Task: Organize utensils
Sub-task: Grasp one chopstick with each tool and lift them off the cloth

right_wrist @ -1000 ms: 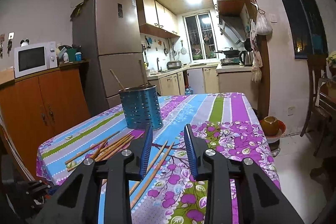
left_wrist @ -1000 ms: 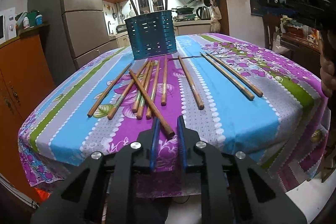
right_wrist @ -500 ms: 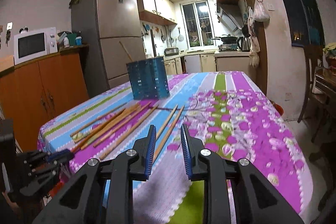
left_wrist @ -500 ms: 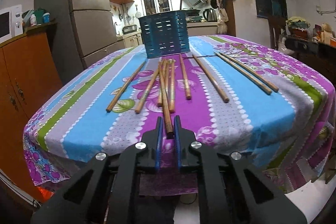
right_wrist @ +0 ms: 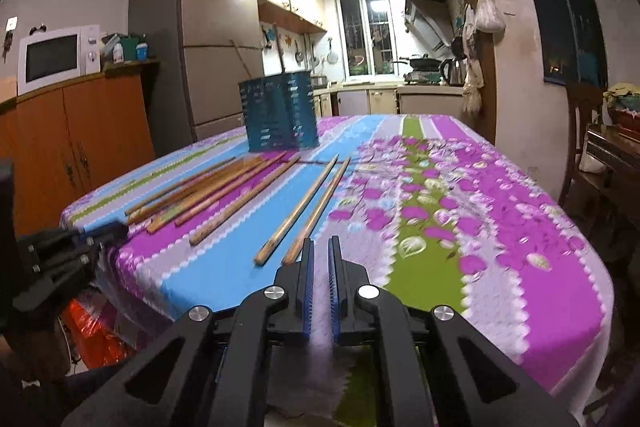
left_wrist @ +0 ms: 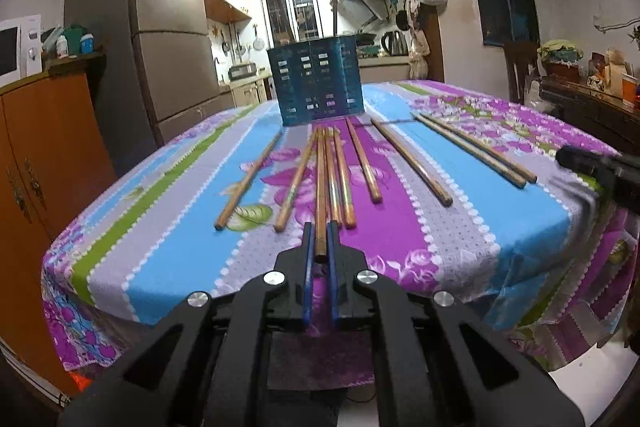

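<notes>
Several wooden chopsticks lie on the flowered tablecloth (left_wrist: 180,247) in front of a blue perforated utensil holder (left_wrist: 316,83) with a few sticks standing in it. My left gripper (left_wrist: 318,227) is closing on the near end of one chopstick (left_wrist: 320,183), its blue pads pressing on it. My right gripper (right_wrist: 319,241) hangs low over the table's near edge with its jaws closing to a narrow gap and nothing between them. The near end of a chopstick pair (right_wrist: 310,213) lies just left of its fingers. The holder (right_wrist: 280,115) stands beyond.
An orange cabinet (right_wrist: 80,139) with a microwave (right_wrist: 56,57) and a fridge (left_wrist: 168,47) stand left of the table. A wooden chair (right_wrist: 580,131) and a dark sideboard (left_wrist: 592,107) are on the right. Each gripper shows at the other view's edge.
My left gripper has closed onto the near chopstick's end. My right gripper has sunk toward the table edge near the chopstick pair, and its jaws have narrowed.
</notes>
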A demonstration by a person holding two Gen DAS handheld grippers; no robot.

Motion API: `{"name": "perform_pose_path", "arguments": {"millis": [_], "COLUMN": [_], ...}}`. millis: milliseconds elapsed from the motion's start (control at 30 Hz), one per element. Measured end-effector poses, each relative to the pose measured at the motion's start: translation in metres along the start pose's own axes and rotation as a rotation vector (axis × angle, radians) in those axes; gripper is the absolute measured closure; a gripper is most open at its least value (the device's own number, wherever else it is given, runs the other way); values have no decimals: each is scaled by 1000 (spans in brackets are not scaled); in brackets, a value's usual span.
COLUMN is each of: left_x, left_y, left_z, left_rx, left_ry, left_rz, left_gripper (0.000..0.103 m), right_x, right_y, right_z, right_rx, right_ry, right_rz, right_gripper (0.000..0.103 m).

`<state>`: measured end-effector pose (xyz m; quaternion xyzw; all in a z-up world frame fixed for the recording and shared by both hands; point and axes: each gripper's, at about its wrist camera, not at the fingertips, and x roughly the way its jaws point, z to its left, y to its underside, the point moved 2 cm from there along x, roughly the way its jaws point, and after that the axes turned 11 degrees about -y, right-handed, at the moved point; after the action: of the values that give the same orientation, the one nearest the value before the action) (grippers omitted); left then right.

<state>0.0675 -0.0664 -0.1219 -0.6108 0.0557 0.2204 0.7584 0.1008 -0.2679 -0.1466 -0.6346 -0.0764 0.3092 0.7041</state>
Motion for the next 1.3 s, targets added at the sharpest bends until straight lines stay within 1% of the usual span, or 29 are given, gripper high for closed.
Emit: {"name": "perform_pose_path", "arguments": {"millis": [100, 233, 400, 567, 733, 800, 900, 1000, 1200, 1300], "left_x": [-6, -10, -9, -8, -5, -5, -9, -13, -23, -28], "left_y": [-5, -10, -12, -12, -8, -8, -15, -24, -49, -67], "left_z": [2, 2, 5, 8, 8, 9, 13, 18, 28, 34], "left_rx": [8, 11, 6, 5, 7, 9, 9, 0, -24, -37], "left_ry": [2, 13, 21, 27, 28, 26, 21, 18, 15, 18], "left_rz": [-29, -51, -56, -65, -67, -75, -105, -134, -199, -238], "left_gripper": [99, 99, 99, 99, 99, 99, 99, 99, 99, 99], "right_x": [4, 16, 26, 29, 31, 28, 21, 9, -21, -36], "right_y": [1, 0, 4, 4, 4, 5, 2, -9, -48, -77], "right_z": [8, 17, 21, 22, 25, 24, 21, 21, 25, 28], "right_rx": [-1, -11, -17, -8, -18, -13, 1, -14, -74, -127], "right_ry": [-12, 2, 43, 71, 89, 107, 120, 129, 135, 131], "right_rz": [-7, 20, 65, 62, 51, 35, 4, -34, -123, -172], "right_gripper": [94, 94, 94, 89, 89, 95, 95, 95, 96, 96]}}
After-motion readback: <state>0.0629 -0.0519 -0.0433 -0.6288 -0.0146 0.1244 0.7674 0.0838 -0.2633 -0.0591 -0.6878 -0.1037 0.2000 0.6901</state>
